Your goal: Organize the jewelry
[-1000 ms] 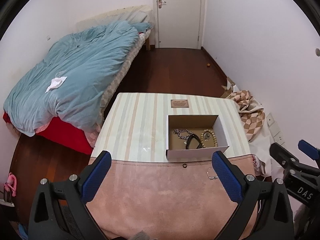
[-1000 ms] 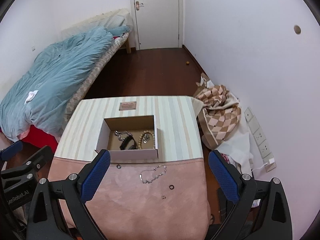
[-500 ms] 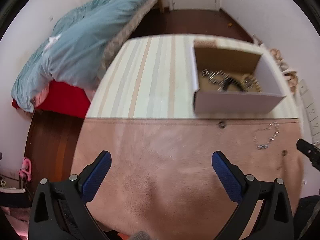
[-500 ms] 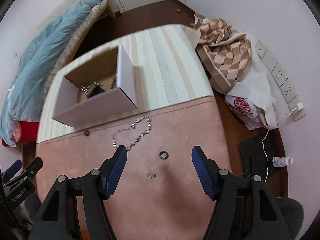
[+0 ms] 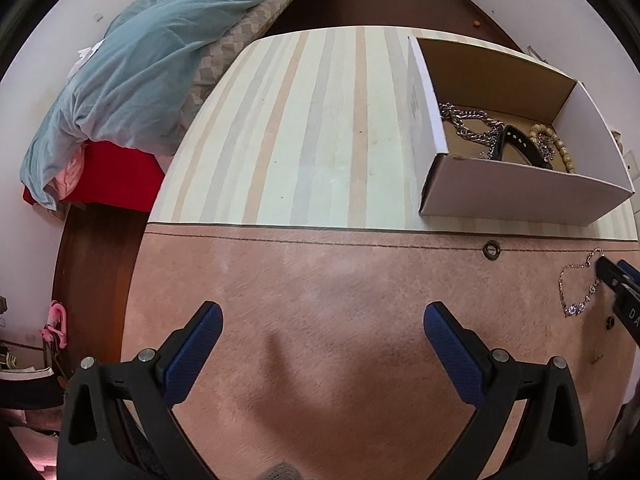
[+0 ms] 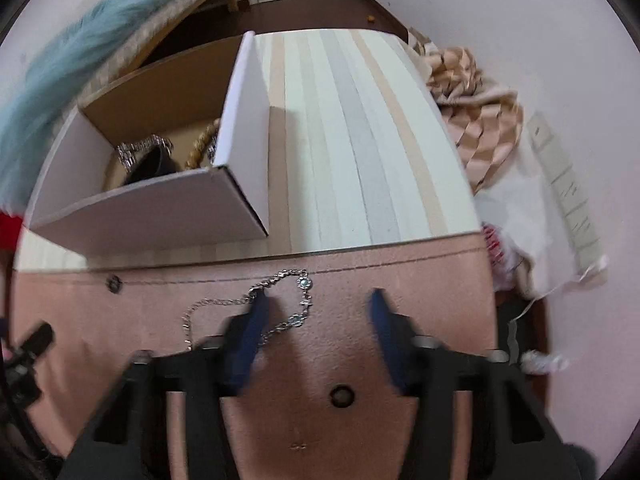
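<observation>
A silver chain bracelet [image 6: 280,300] with small flower links lies on the pink mat [image 6: 360,280]. My right gripper [image 6: 318,314] hangs low over it, its jaws closing. The left blue finger [image 6: 250,324] covers part of the chain and a flower link lies between the fingers, which do not press on it. A dark ring [image 6: 341,395] lies under the gripper body and another ring [image 5: 491,249] near the mat's seam. The white box [image 5: 520,196] holds a steel chain [image 5: 468,124], a black strap [image 5: 520,146] and a bead bracelet [image 5: 556,148]. My left gripper [image 5: 324,344] stands open over bare mat.
The striped table top [image 5: 320,120] stretches behind the mat. A bed with a blue quilt [image 5: 152,52] stands to the left. A checked cloth [image 6: 476,112] and a power strip [image 6: 568,192] lie on the floor right of the table. A tiny stud [image 6: 298,447] rests on the mat.
Both grippers have sunk toward the table and tipped downward. The right jaws have narrowed from wide open. The bracelet now lies at the right fingertips.
</observation>
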Action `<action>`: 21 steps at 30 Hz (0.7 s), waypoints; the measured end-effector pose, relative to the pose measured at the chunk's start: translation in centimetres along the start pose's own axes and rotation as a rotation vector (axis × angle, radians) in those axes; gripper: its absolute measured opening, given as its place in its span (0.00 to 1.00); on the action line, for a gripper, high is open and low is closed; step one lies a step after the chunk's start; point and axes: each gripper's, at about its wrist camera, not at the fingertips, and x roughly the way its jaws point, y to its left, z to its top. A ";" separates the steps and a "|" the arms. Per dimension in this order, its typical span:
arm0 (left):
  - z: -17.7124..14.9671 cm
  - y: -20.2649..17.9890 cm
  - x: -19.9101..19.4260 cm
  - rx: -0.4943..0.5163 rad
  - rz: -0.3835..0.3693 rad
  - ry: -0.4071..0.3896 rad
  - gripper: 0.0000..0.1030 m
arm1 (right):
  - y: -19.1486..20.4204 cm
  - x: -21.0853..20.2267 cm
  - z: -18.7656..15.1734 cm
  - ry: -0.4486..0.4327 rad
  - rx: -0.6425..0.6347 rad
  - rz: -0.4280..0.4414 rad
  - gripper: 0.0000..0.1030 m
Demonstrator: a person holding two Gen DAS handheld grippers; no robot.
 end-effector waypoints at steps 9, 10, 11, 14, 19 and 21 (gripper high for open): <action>0.5 -1.7 -0.2 0.018 -0.067 -0.019 1.00 | -3.4 -2.9 -0.1 -0.055 0.099 0.080 0.04; 0.6 -1.9 -0.3 0.017 -0.084 -0.022 1.00 | -3.7 -3.4 -0.1 -0.068 0.110 0.086 0.04; 0.6 -2.1 -0.3 0.016 -0.097 -0.024 1.00 | -4.0 -3.9 0.0 -0.081 0.118 0.090 0.04; 0.8 -3.2 -0.1 0.017 -0.166 -0.024 0.99 | -4.3 -4.8 0.3 -0.092 0.116 0.086 0.04; 1.5 -5.8 0.3 0.069 -0.190 -0.038 0.85 | -4.6 -4.6 0.5 -0.092 0.125 0.081 0.04; 1.8 -6.5 0.7 0.086 -0.178 -0.044 0.81 | -4.7 -4.4 0.5 -0.093 0.137 0.086 0.04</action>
